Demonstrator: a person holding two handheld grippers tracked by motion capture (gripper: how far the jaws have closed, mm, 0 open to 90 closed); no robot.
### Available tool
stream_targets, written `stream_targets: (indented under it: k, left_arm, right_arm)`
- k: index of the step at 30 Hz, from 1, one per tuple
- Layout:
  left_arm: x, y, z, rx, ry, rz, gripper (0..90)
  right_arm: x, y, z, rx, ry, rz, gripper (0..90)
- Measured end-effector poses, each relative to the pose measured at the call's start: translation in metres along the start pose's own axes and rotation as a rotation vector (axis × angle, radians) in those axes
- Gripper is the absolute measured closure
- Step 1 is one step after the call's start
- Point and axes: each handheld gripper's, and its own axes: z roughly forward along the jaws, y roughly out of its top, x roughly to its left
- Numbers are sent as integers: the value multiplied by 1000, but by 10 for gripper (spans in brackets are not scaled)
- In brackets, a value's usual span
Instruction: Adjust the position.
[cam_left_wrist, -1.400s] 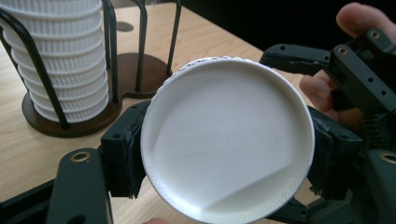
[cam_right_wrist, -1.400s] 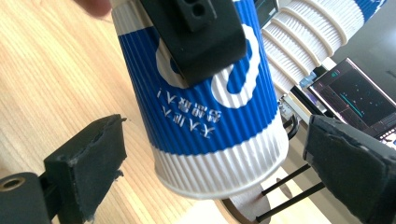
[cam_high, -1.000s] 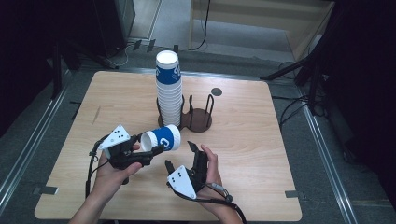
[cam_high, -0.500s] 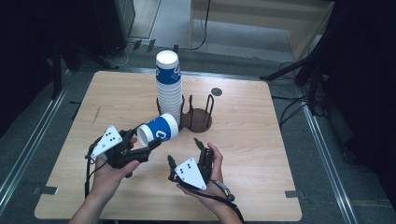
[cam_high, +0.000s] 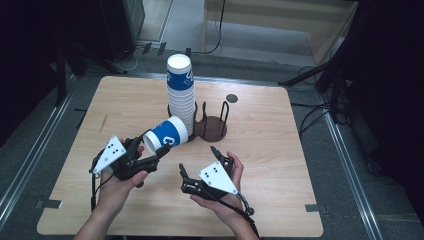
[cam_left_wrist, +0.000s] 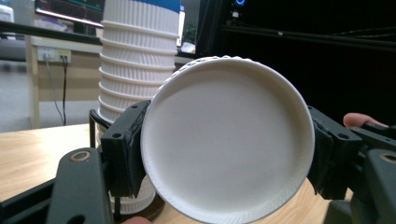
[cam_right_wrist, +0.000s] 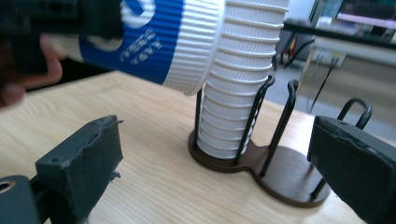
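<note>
- Since a sec ago in the high view, my left gripper (cam_high: 159, 151) has tipped the blue-and-white paper cup (cam_high: 166, 137) up off the table (cam_high: 280, 150); it now hangs on its side w/ the mouth nearly touching the tall cup stack (cam_high: 181, 92) in the dark wire rack (cam_high: 212, 125). Jaws clamped on the cup near its base, no change in grip.
- Same view: my right gripper (cam_high: 199, 164) has lifted a bit and swung so it points toward the rack. Its jaws have just been opening, now wide apart w/ nothing between them. I read that as the right side done w/ the cup and the left carrying it alone.
- Left gripper view: cup's white base (cam_left_wrist: 227, 144) faces the cam, both black pads pressed on its sides, so the hold looks firm. Stack (cam_left_wrist: 135, 70) stands just behind, left of the cup.
- Right gripper view: jaws stand far apart, empty. Between them I see the rack (cam_right_wrist: 261, 158) w/ the stack (cam_right_wrist: 238, 88) seated in one bay; 2nd bay looks free. Held cup (cam_right_wrist: 163, 42) hangs above, rim against the stack's side.
- My guess re task: the cup goes to the stack or the free bay next; needs turning upright first.
</note>
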Motion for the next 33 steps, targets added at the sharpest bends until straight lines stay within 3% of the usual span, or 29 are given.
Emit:
stream_targets:
  k: [1, 3, 4, 7, 9, 10, 14, 15, 16, 18, 19, 20, 22, 26, 27, 28, 30, 31, 32, 33]
  left_arm:
    - [0, -1, 0, -17, 2, -5, 277]
    - [0, -1, 0, -22, 6, -1, 277]
    - [0, -1, 0, -26, 8, 4, 277]
    - [0, -3, 0, -34, 13, 8, 277]
    - [0, -5, 0, -52, 26, 30, 277]
    - [0, -5, 0, -52, 26, 30, 277]
    - [-1, -6, 0, -54, 20, 25, 277]
    - [-2, -7, 1, -53, 18, 24, 277]
    - [-2, -7, 1, -53, 18, 24, 277]
    - [-3, -8, 2, -52, 18, 28, 277]
    - [-4, -9, 2, -51, 21, 31, 277]
    - [-4, -9, 2, -51, 21, 31, 277]
    - [-4, -9, 2, -52, 21, 30, 277]
    - [-4, -9, 2, -55, 24, 35, 277]
    - [-4, -9, 2, -55, 24, 35, 277]
    - [-4, -9, 2, -54, 24, 36, 277]
    - [-5, -9, 2, -51, 24, 40, 277]
    - [-6, -9, 3, -54, 24, 41, 277]
    - [-6, -9, 3, -54, 24, 41, 277]
    - [-6, -9, 3, -53, 21, 45, 277]
  right_arm:
    - [-1, 3, -1, -3, 11, 51, 35]
    - [-2, 5, -1, -5, 24, 79, 44]
    - [-4, 7, -1, 1, 51, 145, 57]
    - [-5, 10, -1, 10, 68, 191, 81]
    - [-4, 14, -1, 26, 60, 241, 101]
    - [-4, 14, -1, 26, 60, 241, 101]
    - [-4, 18, 1, 69, 53, 330, 62]
    - [-4, 19, 2, 79, 41, 387, 62]
    - [-4, 19, 2, 79, 41, 387, 62]
    - [-5, 19, 4, 78, 40, 456, 62]
    - [-5, 19, 6, 73, 35, 515, 56]
    - [-5, 19, 6, 73, 35, 515, 56]
    - [-5, 20, 9, 62, 51, 601, 49]
    - [-4, 23, 10, 55, 61, 701, 50]
    - [-4, 23, 10, 55, 61, 701, 50]
    - [-3, 25, 10, 69, 48, 765, 51]
    - [-3, 25, 10, 80, 36, 785, 51]
    - [-1, 26, 9, 80, 39, 832, 51]
    - [-1, 26, 9, 80, 39, 832, 51]
    - [0, 27, 9, 74, 51, 885, 49]
